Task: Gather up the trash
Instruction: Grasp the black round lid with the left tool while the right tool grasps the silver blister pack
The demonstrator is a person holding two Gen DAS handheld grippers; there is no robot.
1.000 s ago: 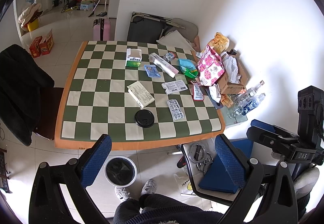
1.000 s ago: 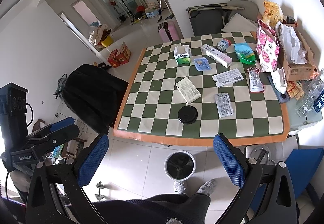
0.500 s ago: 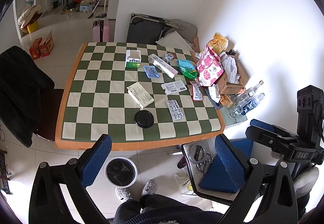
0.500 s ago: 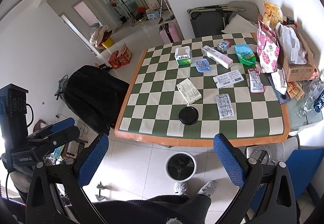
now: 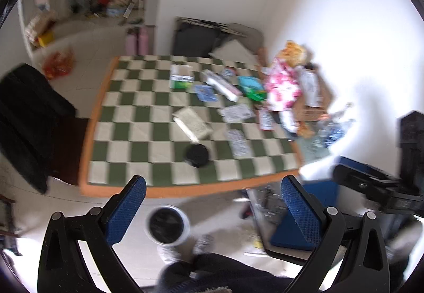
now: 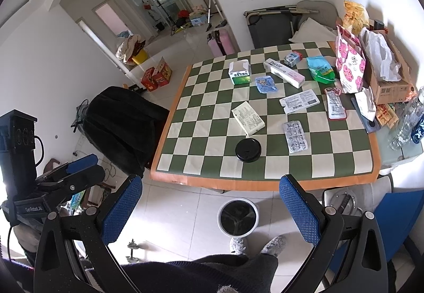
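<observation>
Trash lies on the green-and-white checked table (image 6: 212,160): a black cup lid (image 6: 248,149), a white box (image 6: 248,118), a blister pack (image 6: 295,136), a white label sheet (image 6: 300,101), a blue wrapper (image 6: 265,84) and a toothpaste box (image 6: 283,72). A white trash bin (image 6: 237,217) with a black liner stands on the floor in front of the table. My right gripper (image 6: 210,209) is open and empty, held above the floor before the table. My left gripper (image 5: 212,212) is open and empty, also short of the table; its view is blurred, showing the lid (image 5: 197,154) and bin (image 5: 167,225).
A black-covered chair (image 6: 119,120) stands left of the table. A cardboard box (image 6: 387,81), a pink bag (image 6: 348,65) and water bottles (image 6: 405,123) crowd the table's right side. A blue chair (image 6: 397,218) is at the near right. The person's slippered feet (image 6: 254,244) are by the bin.
Both grippers have drifted slightly nearer the table. The left view has turned blurred from motion. Both stay open and empty.
</observation>
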